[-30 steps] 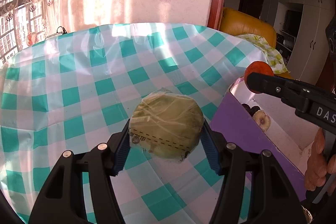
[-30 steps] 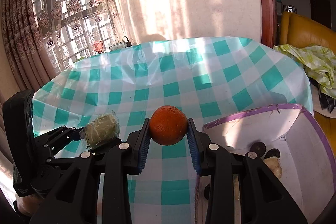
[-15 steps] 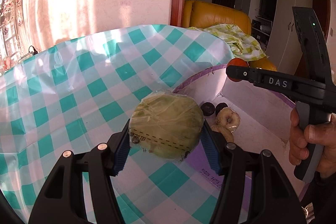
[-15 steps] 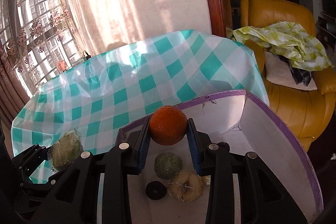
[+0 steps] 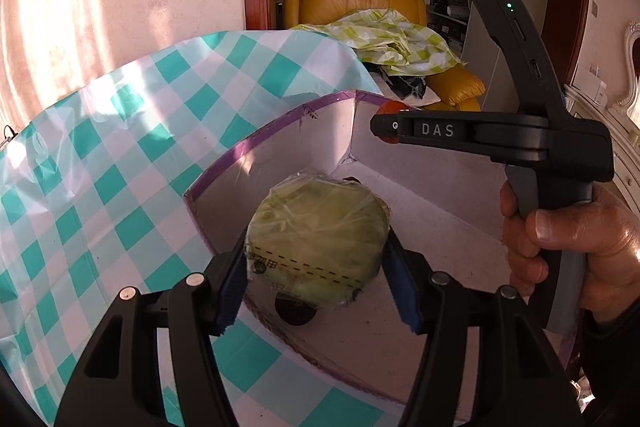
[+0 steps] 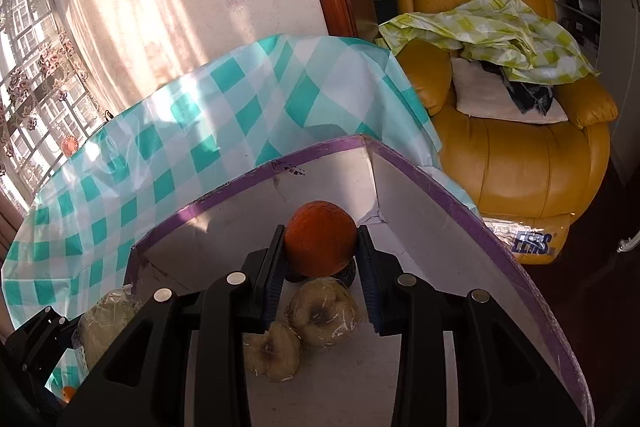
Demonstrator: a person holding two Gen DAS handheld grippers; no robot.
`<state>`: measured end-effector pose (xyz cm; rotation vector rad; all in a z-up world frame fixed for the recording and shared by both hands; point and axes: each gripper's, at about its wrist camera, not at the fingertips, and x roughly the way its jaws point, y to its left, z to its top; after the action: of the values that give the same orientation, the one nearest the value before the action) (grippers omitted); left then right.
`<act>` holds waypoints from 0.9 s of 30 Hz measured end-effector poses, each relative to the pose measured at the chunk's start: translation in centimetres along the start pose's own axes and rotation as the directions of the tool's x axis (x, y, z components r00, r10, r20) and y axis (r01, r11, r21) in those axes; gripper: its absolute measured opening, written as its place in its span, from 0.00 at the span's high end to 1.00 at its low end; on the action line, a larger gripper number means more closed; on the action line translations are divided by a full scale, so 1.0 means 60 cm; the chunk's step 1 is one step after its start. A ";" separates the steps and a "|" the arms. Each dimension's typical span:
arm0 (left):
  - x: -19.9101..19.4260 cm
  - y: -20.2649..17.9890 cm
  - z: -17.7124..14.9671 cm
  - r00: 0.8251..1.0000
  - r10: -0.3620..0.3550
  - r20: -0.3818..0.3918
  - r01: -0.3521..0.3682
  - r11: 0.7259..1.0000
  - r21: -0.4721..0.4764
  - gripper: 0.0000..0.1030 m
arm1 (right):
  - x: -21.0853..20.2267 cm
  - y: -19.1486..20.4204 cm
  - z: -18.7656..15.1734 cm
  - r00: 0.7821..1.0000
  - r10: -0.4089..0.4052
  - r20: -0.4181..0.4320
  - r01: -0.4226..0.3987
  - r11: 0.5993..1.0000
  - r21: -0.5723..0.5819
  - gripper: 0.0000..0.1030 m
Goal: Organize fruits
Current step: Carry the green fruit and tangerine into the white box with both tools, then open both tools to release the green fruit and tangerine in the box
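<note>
My left gripper point(image 5: 316, 267) is shut on a plastic-wrapped green fruit point(image 5: 316, 239) and holds it over the near part of a white box with a purple rim point(image 5: 256, 143). My right gripper point(image 6: 322, 259) is shut on an orange point(image 6: 321, 243) and holds it above the box's far corner point(image 6: 370, 151). Two pale wrapped fruits point(image 6: 324, 311) and a dark fruit point(image 6: 348, 273) lie on the box floor under the orange. The right gripper also shows in the left wrist view point(image 5: 440, 129), with the orange point(image 5: 390, 107) peeking behind it.
The box stands on a table with a teal-and-white checked cloth point(image 5: 100, 167). A yellow armchair point(image 6: 520, 155) with a green checked cloth point(image 6: 492, 27) stands beyond the table's right edge. A dark round thing point(image 5: 296, 311) lies on the box floor under the green fruit.
Both grippers have moved right from over the tablecloth to above the box, each still holding its fruit. The right gripper has moved deeper, toward the far corner.
</note>
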<state>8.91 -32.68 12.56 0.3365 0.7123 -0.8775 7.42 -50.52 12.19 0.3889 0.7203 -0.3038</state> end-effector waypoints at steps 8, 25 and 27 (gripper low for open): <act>0.057 -0.049 0.006 0.989 -0.027 -0.145 0.040 0.996 0.085 0.40 | 0.042 -0.026 -0.013 0.995 -0.036 -0.098 0.038 0.999 0.020 0.67; 0.179 -0.094 -0.003 0.890 -0.007 -0.456 0.098 0.980 0.175 0.40 | 0.101 -0.032 -0.024 0.961 -0.146 -0.234 0.107 0.979 -0.172 0.66; 0.188 -0.096 -0.005 0.876 0.003 -0.483 0.102 0.976 0.191 0.40 | 0.107 -0.034 -0.026 0.958 -0.147 -0.248 0.104 0.979 -0.177 0.66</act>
<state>9.09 -42.56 4.66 0.7481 1.0952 -0.9300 10.30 -52.49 6.23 0.2298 1.0236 -0.3147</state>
